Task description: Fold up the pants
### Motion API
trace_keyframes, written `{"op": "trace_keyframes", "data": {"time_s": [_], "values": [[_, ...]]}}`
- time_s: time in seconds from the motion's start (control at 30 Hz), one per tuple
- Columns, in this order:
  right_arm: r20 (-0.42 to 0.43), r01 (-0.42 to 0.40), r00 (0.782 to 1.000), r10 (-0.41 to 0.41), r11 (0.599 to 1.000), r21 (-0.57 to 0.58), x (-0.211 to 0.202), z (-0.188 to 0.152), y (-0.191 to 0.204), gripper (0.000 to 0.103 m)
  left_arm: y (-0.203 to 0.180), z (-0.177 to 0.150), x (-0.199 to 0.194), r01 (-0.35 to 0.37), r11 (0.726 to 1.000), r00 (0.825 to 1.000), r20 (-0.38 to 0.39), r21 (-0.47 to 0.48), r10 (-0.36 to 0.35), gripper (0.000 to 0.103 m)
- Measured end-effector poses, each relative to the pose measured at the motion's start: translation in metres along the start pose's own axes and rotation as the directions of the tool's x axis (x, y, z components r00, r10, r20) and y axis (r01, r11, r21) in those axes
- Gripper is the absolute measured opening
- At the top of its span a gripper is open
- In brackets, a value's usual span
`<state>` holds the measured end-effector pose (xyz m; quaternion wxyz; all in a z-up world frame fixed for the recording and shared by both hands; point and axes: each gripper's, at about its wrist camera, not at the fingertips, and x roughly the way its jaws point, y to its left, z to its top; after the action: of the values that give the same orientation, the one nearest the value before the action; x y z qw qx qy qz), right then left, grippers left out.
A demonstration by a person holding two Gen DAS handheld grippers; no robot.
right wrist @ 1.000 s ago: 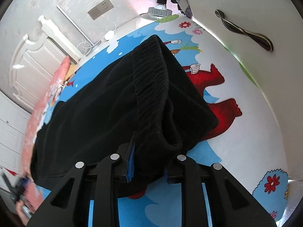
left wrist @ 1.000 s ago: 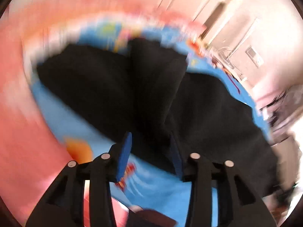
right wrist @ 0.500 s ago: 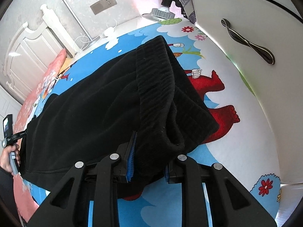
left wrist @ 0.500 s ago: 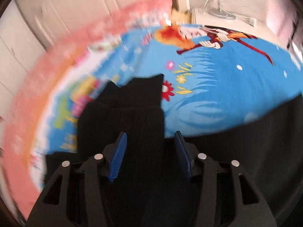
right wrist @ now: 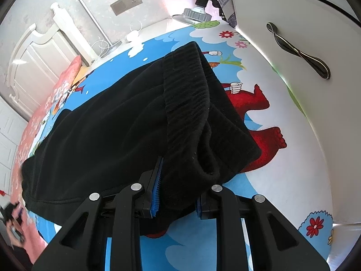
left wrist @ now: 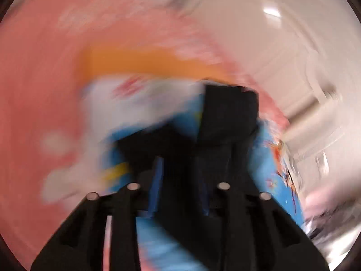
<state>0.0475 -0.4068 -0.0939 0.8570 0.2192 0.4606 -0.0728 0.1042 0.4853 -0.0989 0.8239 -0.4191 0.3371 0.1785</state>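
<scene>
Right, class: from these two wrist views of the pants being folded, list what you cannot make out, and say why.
- Left wrist view: motion blur smears the bedding pattern; which part of the black pants the left gripper holds is unclear.
- Right wrist view: the ribbed waistband hides the right gripper fingers' contact.
- Right wrist view: the pants' far end is cut off at the left edge.

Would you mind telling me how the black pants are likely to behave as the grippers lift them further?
The black pants will probably flop and sag: they already drape in soft folds around the right gripper. The ribbed waistband looks thick, so it should bunch rather than crease sharply. The fleecy cloth seems unlikely to slip from the left gripper, though that view is blurred.
</scene>
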Motion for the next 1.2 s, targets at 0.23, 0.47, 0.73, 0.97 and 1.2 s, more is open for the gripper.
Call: {"op": "trace_keyframes", "data": {"time_s": [0.23,0.47,0.73,0.97,1.2], "values": [[-0.002,0.026,1.0,-0.026,1.0,0.003,0.0,0.0,0.003,0.018,0.066,0.006,0.004,0.247,0.947,0.965,-0.037,-0.204,-0.26,0.037],[-0.007,0.029,1.0,-0.029,1.0,0.001,0.0,0.001,0.004,0.018,0.047,0.041,0.049,0.293,0.921,0.943,-0.084,-0.256,-0.323,0.037],[-0.018,0.036,0.999,-0.036,0.999,-0.004,0.0,0.003,0.004,0.018,0.008,0.065,0.068,0.234,0.961,0.954,-0.155,-0.146,-0.256,0.004],[-0.034,0.04,0.999,-0.041,0.998,-0.038,0.002,0.007,0.008,0.018,0.04,0.041,0.033,0.167,0.974,0.978,-0.103,-0.151,-0.184,0.004],[-0.042,0.063,0.997,-0.066,0.996,-0.064,0.004,0.009,0.013,0.018,0.051,0.038,0.043,0.196,0.967,0.972,-0.101,-0.162,-0.214,0.005]]}}
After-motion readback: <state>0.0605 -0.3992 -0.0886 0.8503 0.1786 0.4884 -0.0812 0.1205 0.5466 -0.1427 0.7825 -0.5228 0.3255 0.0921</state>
